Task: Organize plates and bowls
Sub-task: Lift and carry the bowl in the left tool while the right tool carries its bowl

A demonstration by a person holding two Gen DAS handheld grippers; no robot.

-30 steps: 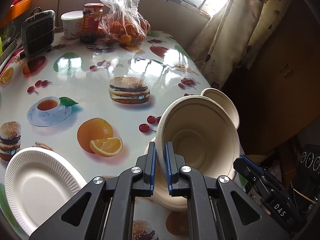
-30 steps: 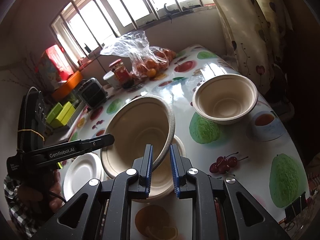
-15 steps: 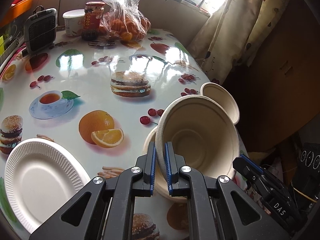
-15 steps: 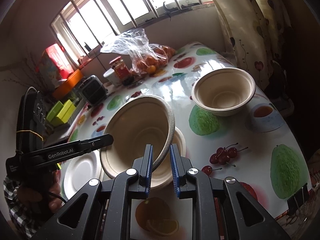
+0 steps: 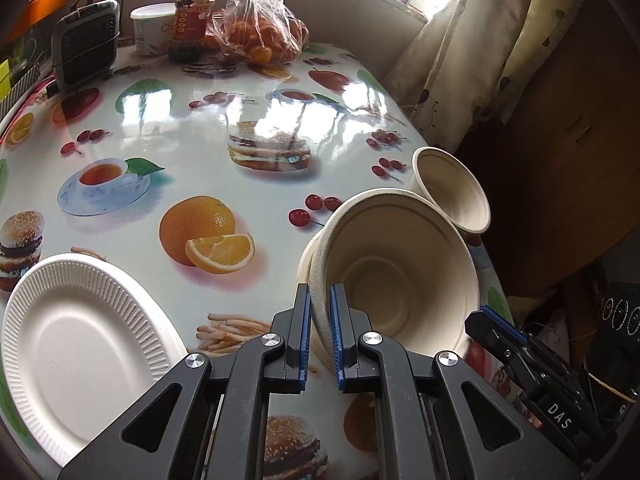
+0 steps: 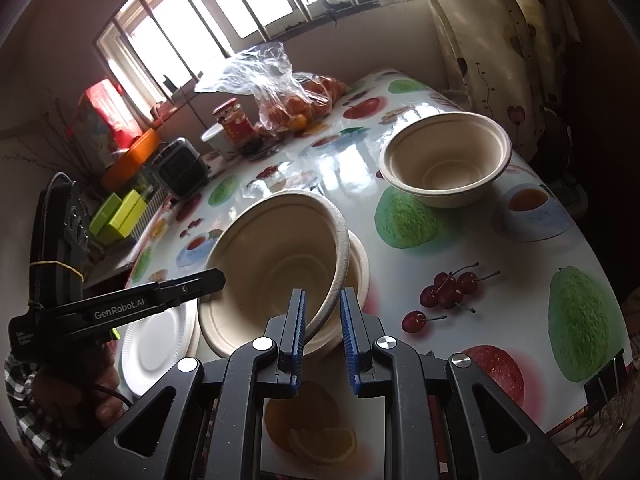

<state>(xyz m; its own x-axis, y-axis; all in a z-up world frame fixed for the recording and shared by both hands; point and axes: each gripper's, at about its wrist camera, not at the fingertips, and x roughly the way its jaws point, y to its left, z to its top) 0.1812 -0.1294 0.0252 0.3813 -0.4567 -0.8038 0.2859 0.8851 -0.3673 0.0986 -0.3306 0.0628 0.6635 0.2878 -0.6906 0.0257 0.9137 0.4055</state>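
- Left claw (image 5: 320,328) and right claw (image 6: 322,324): each clenched on the rim of the tilted beige paper-pulp bowl (image 5: 400,280).
- Bowl sits above a second bowl (image 6: 358,264) on the fruit-print tabletop (image 5: 224,92).
- White ribbed paper plate (image 5: 84,344) lies left of the bowl.

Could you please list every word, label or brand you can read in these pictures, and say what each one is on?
"GenRobot.AI": on the left gripper, seen from the right wrist.
"DAS": on the right gripper, seen from the left wrist.
The red jar's label and the white tub's print: too blurred to read.

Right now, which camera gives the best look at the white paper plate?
The left wrist view: the white paper plate fills the lower left, ridged rim and centre clear, only its near edge behind the tool's frame. The right wrist view shows just a slice, hidden behind the left tool and the tilted bowl.
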